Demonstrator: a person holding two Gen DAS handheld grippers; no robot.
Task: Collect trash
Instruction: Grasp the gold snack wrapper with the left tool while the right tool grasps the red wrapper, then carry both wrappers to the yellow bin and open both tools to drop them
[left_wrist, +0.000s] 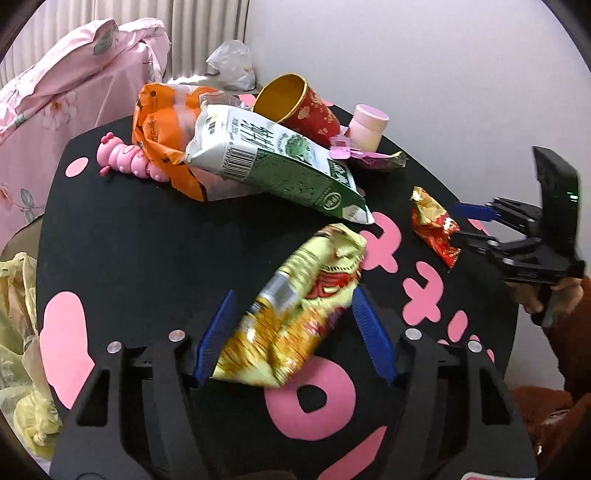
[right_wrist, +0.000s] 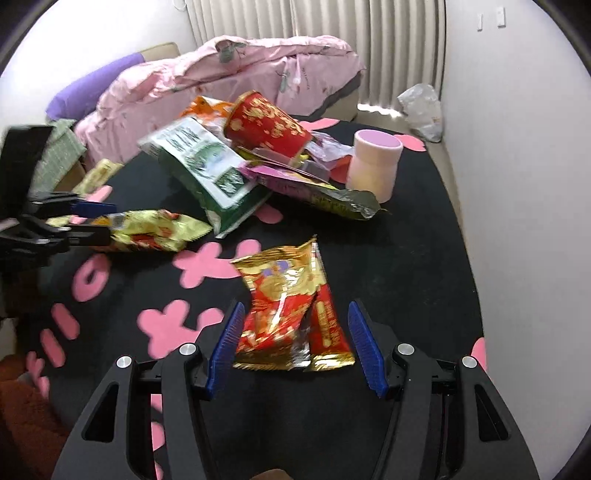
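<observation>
- The yellow snack bag (left_wrist: 295, 306) lay crumpled on the black table (left_wrist: 147, 240), sitting right between the blue fingers (left_wrist: 218, 332) of the left gripper (left_wrist: 291, 314).
- From the left wrist view those fingers stood apart on either side of the bag; whether the pads pressed on it could not be told, as the bag was blurred.
- Over on the other side, the red-and-gold wrapper (right_wrist: 291, 310) rested on the table between the fingers of the right gripper (right_wrist: 295, 325), which stood wide with a gap showing on both sides of the wrapper.
- Behind them the rest of the litter was heaped together: a green-and-white bag (left_wrist: 273, 162) leaning on an orange bag (left_wrist: 162, 133), and a red paper cup (left_wrist: 295, 107) tipped on its side.
- A purple wrapper (right_wrist: 306, 184) lay beside the pile, touching the green-and-white bag.
- A pink jar (right_wrist: 375, 164) stood upright just beside the purple wrapper.
- A pink caterpillar toy (left_wrist: 125, 158) poked out from under the orange bag.
- Off the table's edge hung a yellow plastic bag (left_wrist: 18, 332), and a pink quilt (right_wrist: 229, 77) was bunched up behind.
</observation>
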